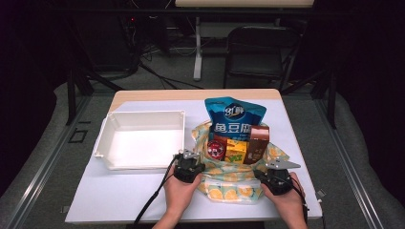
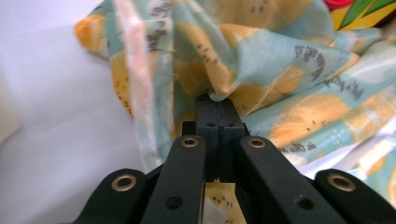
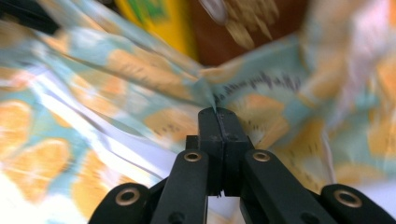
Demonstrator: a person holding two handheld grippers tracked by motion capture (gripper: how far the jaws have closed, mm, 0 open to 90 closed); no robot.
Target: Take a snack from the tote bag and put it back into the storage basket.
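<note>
bag: lemon-print cloth bag (image 1: pixel 228 183) lies open on the table (image 1: pixel 119 200), between the two grippers and stretching away ahead of them; mouth faces up and away from the person
bag contents: blue pouch (image 1: pixel 234 118) stands tallest at the far side, well ahead of both grippers; brown carton (image 1: pixel 258 143) ahead of the right gripper; yellow pack (image 1: pixel 235 150) in the middle; red round item (image 1: pixel 216 150) just ahead of the left gripper
left gripper: (image 1: pixel 187 168) jaws clenched on a fold of the bag's near-left edge; in the left gripper view the tips (image 2: pixel 219 100) meet with cloth (image 2: pixel 280 60) pinched at the very end
right gripper: (image 1: pixel 277 176) jaws clenched on the bag's near-right edge; in the right gripper view the tips (image 3: pixel 218 112) press together with a pinch of cloth (image 3: pixel 252 93) at the end, view is blurred
right view contents: brown carton (image 3: pixel 243 32) and yellow pack (image 3: pixel 154 18) sit just past the pinched edge, inside the bag
tray: white bin (image 1: pixel 107 138) sits left of and beyond the left gripper, beside the bag, not touching the gripper; nothing seen inside it
hands: left hand (image 1: pixel 179 193) and right hand (image 1: pixel 289 202) hold the grippers from the near edge, both low over the table
bag edge: cloth between the two grippers is slack and rumpled, resting on the table
</note>
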